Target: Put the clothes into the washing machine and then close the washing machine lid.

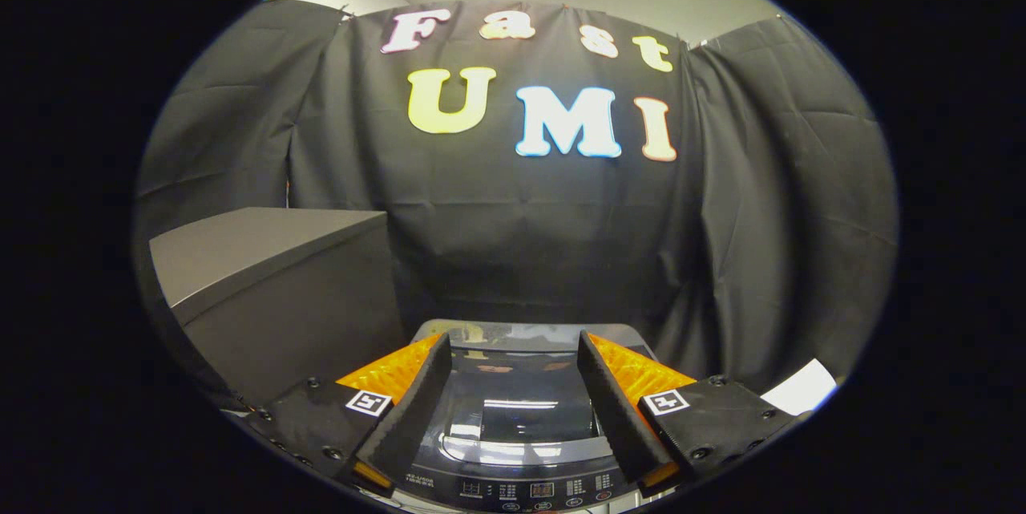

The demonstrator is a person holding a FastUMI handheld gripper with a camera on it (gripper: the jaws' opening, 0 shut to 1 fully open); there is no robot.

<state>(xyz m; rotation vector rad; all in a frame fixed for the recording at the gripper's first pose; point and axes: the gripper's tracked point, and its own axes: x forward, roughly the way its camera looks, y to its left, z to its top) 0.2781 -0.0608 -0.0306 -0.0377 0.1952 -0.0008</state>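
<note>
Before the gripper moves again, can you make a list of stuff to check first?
1. Gripper fingers spread apart with nothing between them: ok.
2. Washing machine lid lying flat and shut: looks so, ok.
3. Clothes inside the washing machine: cannot tell, the glossy lid only shows reflections.
4. Clothes left on the dark box beside the machine: its top looks bare, ok.
5. Control panel within reach just under the fingertips: ok.
</note>
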